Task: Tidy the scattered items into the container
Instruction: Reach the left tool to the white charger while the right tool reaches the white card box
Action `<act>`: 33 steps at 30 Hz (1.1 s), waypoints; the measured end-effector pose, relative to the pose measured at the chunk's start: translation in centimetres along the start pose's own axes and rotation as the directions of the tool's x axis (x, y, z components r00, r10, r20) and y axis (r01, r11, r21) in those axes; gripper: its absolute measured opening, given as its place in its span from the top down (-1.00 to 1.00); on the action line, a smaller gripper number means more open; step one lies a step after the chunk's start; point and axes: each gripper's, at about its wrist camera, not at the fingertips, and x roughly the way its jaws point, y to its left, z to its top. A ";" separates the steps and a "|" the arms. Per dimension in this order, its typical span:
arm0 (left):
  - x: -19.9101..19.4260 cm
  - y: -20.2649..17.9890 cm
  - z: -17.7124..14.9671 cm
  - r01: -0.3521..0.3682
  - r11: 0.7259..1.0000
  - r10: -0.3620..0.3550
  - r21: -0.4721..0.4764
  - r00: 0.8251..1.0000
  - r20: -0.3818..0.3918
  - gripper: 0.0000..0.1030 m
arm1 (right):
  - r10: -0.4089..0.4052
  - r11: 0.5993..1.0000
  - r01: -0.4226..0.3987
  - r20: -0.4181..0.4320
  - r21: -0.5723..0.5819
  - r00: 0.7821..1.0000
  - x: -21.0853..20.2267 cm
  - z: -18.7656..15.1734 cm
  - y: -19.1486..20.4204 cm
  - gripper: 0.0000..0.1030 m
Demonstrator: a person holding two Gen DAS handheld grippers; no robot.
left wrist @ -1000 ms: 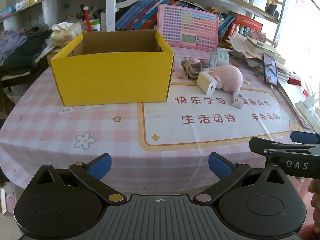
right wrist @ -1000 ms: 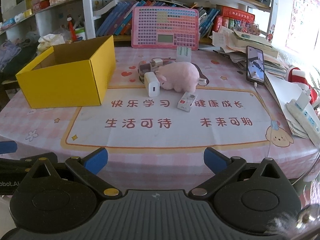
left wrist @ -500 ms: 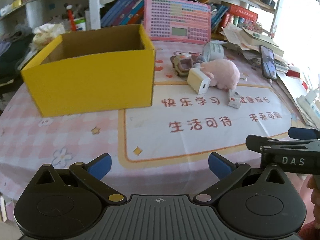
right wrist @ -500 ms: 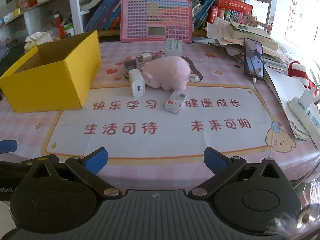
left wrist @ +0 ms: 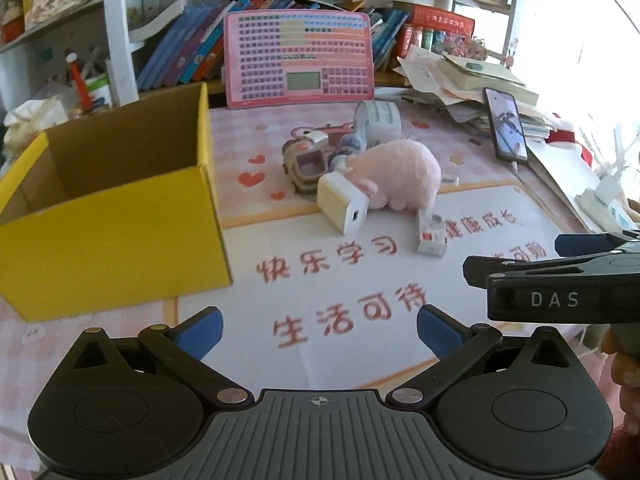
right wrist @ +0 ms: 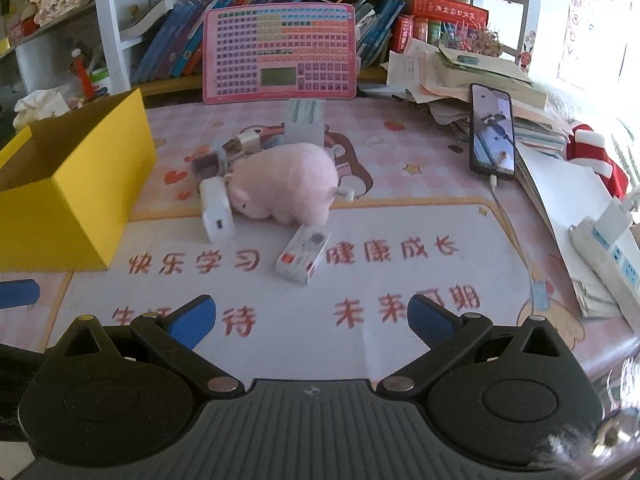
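An open yellow cardboard box stands at the left of the table. A pink plush pig, a white charger block, a small white-and-red carton, a toy car and a white roll lie in a cluster to its right. My left gripper is open and empty over the mat. My right gripper is open and empty in front of the carton; it also shows in the left wrist view.
A pink keyboard toy leans on the bookshelf behind. A phone on a cable stands against stacked papers at the right. A power strip lies at the right table edge.
Both grippers have moved forward over the table toward the cluster of items, and the left has swung right. Nothing was picked up; the items have not moved.
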 end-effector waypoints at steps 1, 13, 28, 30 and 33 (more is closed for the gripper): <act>0.2 -0.2 0.3 0.003 1.000 -0.003 0.000 1.000 0.001 -1.00 | 0.002 1.000 -0.002 0.002 -0.001 1.000 0.3 0.3 -0.2 -1.00; 3.7 -3.1 4.3 0.015 0.999 -0.015 0.033 1.000 -0.002 -0.84 | 0.066 0.998 -0.066 -0.002 -0.010 0.998 3.8 4.2 -2.9 -0.58; 6.6 -3.1 6.4 -0.096 0.994 0.099 0.049 0.994 -0.056 -0.83 | 0.219 0.975 -0.222 -0.206 0.011 0.954 11.6 6.2 -1.8 -0.18; 7.0 -3.4 6.6 -0.108 0.992 0.113 0.063 0.991 -0.066 -0.83 | 0.233 0.972 -0.235 -0.236 0.023 0.943 12.5 6.1 -1.9 -0.10; 7.8 -3.7 7.0 -0.103 0.993 0.108 0.065 0.991 -0.083 -0.83 | 0.228 0.973 -0.232 -0.234 0.009 0.945 12.9 6.2 -2.2 0.08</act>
